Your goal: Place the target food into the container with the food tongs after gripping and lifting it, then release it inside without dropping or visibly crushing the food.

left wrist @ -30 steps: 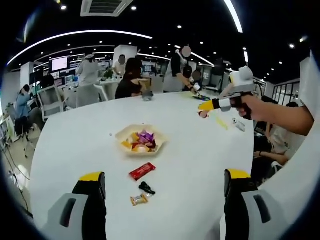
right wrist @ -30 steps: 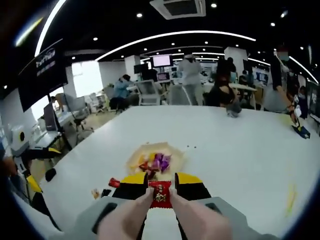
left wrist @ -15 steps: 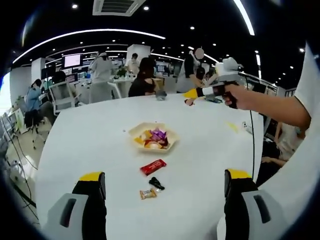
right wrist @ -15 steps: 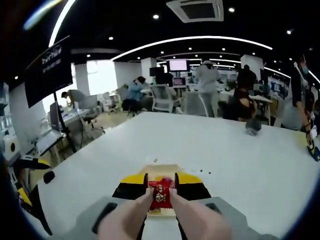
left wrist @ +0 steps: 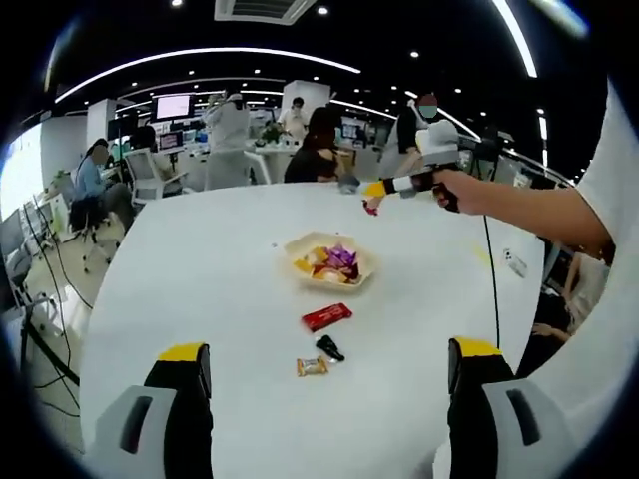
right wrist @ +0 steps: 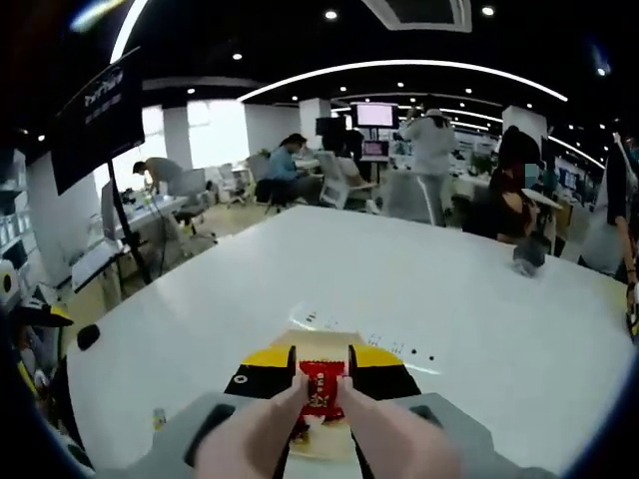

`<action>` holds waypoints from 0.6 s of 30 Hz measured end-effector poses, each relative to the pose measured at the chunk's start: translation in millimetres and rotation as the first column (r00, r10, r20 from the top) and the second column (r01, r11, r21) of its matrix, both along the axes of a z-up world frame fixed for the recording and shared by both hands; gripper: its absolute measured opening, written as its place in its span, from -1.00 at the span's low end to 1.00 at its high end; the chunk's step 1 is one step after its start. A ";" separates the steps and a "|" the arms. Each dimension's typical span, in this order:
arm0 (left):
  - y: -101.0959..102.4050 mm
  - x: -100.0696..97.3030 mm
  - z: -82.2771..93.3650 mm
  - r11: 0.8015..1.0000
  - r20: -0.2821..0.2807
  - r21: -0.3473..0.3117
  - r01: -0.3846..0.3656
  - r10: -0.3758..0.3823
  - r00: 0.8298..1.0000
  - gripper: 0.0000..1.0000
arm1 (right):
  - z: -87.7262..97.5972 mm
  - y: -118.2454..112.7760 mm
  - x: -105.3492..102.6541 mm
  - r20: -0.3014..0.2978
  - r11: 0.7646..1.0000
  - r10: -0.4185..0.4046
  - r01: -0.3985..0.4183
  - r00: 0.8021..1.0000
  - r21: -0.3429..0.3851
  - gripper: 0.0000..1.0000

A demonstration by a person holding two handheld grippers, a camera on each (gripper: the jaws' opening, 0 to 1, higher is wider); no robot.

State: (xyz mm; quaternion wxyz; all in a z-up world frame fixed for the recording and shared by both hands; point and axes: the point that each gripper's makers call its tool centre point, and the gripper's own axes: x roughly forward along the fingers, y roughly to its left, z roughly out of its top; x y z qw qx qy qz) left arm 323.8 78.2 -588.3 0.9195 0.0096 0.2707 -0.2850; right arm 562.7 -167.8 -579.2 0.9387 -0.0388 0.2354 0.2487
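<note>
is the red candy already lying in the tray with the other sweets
No, the red candy is pinched between the right gripper jaws, held above the tray, not lying in it.

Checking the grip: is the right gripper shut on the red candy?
Shut: the right gripper pinches the red candy between its jaws, above the tray.

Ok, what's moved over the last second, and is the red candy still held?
The right gripper, still shut on the red candy, carried it forward from short of the yellow dish to above it; in the left gripper view it has drawn further away. Nothing was released. The left gripper stayed open, and the wrappers on the table haven't moved.
</note>
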 end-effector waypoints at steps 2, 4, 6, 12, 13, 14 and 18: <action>2.5 -0.7 0.1 1.000 -0.001 0.004 -0.011 0.011 1.000 0.99 | 0.5 2.1 0.6 0.001 1.000 0.005 -0.005 1.000 0.001 -0.61; 4.9 -0.4 -0.2 1.000 -0.001 0.007 -0.020 0.020 1.000 0.99 | 2.3 2.6 0.6 0.005 1.000 0.004 -0.004 1.000 0.001 -0.61; 6.3 -0.1 -0.2 1.000 -0.001 0.008 -0.023 0.023 1.000 0.99 | 4.3 4.4 -0.5 0.008 1.000 0.003 -0.003 1.000 0.000 -0.61; 7.0 1.6 -0.1 1.000 0.000 0.008 -0.020 0.020 1.000 0.99 | 8.0 7.3 -0.8 0.035 1.000 0.026 -0.026 0.999 -0.001 -0.44; 6.8 1.9 -0.1 1.000 -0.004 0.005 -0.020 0.020 1.000 0.99 | 7.9 7.2 -2.3 0.045 0.999 0.031 -0.030 0.999 -0.017 -0.44; 6.8 2.0 0.1 1.000 -0.004 0.004 -0.019 0.019 1.000 0.99 | 7.9 6.8 -2.7 0.048 0.999 0.032 -0.031 0.998 -0.025 -0.43; 5.7 3.0 2.9 1.000 0.007 -0.001 -0.016 0.016 1.000 0.99 | 8.4 6.4 -8.3 0.048 0.999 0.034 -0.032 0.998 -0.037 -0.42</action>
